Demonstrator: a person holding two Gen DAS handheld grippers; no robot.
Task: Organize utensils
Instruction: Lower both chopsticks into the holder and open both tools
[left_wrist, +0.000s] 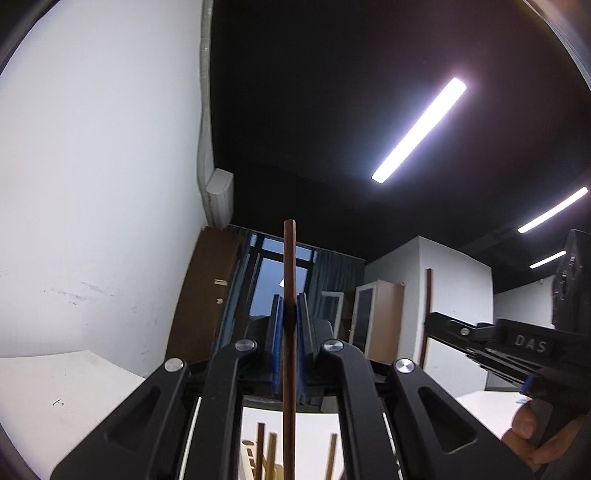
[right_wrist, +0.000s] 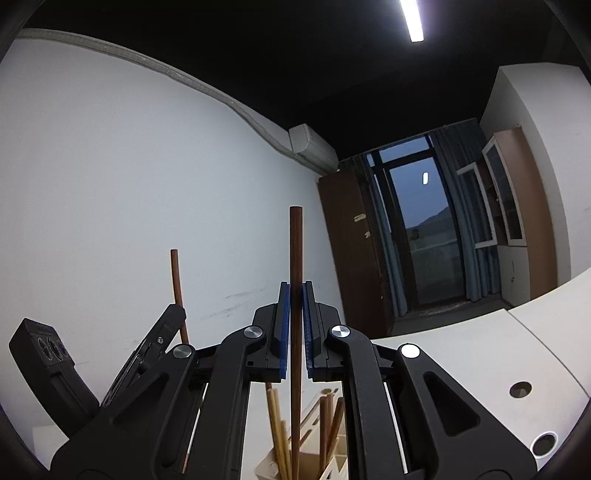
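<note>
Left wrist view: the left gripper (left_wrist: 290, 317) points upward toward the dark ceiling (left_wrist: 332, 92), its blue pads (left_wrist: 303, 332) pressed together on a dark brown chopstick (left_wrist: 289, 266) that stands upright between them.
Left chopstick: its top end rises above the fingertips; its lower part runs down past the bottom edge of the frame.
Right wrist view: the right gripper (right_wrist: 294, 295) is clamped on a second dark brown chopstick (right_wrist: 296, 251), also upright, its lower end hidden among the sticks below.
Holder: a cream utensil holder (right_wrist: 314, 454) sits below the right gripper on the white table (right_wrist: 461, 354), with several pale wooden chopsticks (right_wrist: 275, 424) leaning inside it.
Grippers together: each shows in the other's camera, side by side and apart, each with its stick upright.
Hand: fingers of the person's right hand (left_wrist: 532, 435) wrap the right gripper's handle.
Room: white wall (right_wrist: 129, 166), window (right_wrist: 424, 221) with curtains, brown cabinet (right_wrist: 351, 251), ceiling light strip (left_wrist: 419, 129).
</note>
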